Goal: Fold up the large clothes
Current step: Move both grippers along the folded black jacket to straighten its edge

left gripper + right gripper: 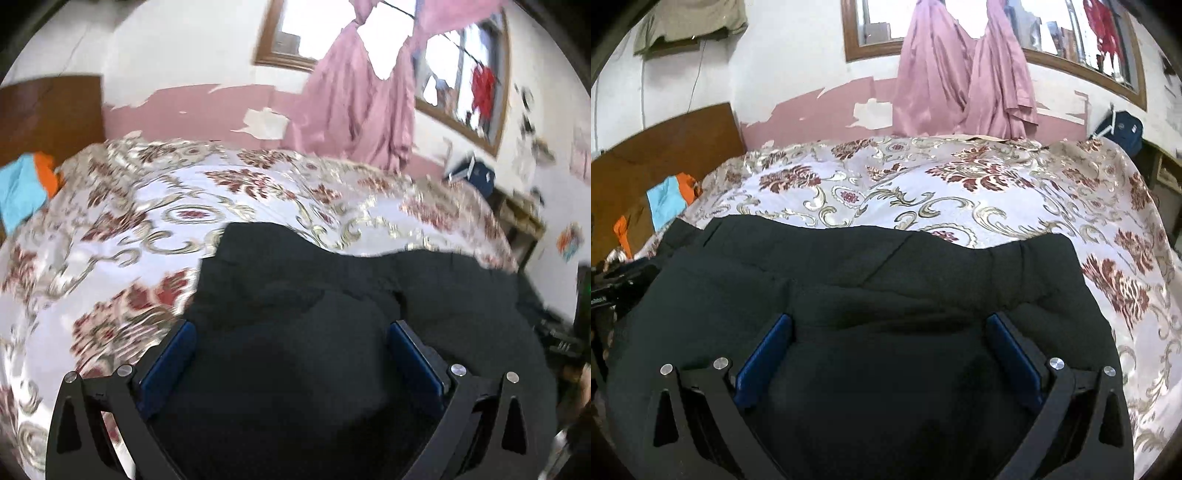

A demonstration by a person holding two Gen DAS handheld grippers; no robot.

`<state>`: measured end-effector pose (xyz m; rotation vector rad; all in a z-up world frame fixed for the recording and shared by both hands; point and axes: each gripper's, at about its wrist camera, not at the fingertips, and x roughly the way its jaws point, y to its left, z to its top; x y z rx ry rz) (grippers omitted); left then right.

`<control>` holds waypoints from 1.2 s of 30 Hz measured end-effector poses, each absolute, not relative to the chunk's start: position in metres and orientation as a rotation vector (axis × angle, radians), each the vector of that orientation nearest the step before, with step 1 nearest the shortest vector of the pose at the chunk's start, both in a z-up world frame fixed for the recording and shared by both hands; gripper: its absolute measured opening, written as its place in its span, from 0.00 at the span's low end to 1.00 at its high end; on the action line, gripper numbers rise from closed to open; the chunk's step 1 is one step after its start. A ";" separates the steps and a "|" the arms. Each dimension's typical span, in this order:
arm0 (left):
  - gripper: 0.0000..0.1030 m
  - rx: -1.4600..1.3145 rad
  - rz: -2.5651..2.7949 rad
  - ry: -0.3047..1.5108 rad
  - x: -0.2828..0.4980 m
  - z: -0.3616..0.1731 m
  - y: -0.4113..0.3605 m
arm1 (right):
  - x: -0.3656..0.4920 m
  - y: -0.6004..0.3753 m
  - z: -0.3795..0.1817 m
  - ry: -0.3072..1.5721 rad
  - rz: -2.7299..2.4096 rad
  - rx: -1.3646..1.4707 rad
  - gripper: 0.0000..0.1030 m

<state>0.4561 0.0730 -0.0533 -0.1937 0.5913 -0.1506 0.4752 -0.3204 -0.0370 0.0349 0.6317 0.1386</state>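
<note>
Both grippers (291, 328) (890, 321) spread wide – over black garment (868, 266)

Pink curtains (964, 74), peeling wall (798, 74), floral bedspread (960, 195).

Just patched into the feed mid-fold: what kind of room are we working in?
Most likely a home bedroom. The black garment lies on a bed under a floral bedspread, a wooden headboard stands at one end, and pink curtains hang at the window behind it.
</note>
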 end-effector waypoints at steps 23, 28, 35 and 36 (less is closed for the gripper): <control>1.00 -0.373 -0.366 0.816 0.460 -0.105 0.132 | 0.409 -0.446 -0.064 0.723 -0.048 0.244 0.99; 1.00 -0.396 -0.390 0.813 0.460 -0.106 0.136 | 0.421 -0.459 -0.083 0.786 0.050 0.370 0.99; 1.00 -0.392 -0.449 0.889 0.473 -0.105 0.134 | 0.434 -0.468 -0.102 0.806 0.151 0.500 0.99; 1.00 -0.402 -0.468 0.904 0.476 -0.106 0.135 | 0.436 -0.466 -0.102 0.805 0.165 0.490 0.99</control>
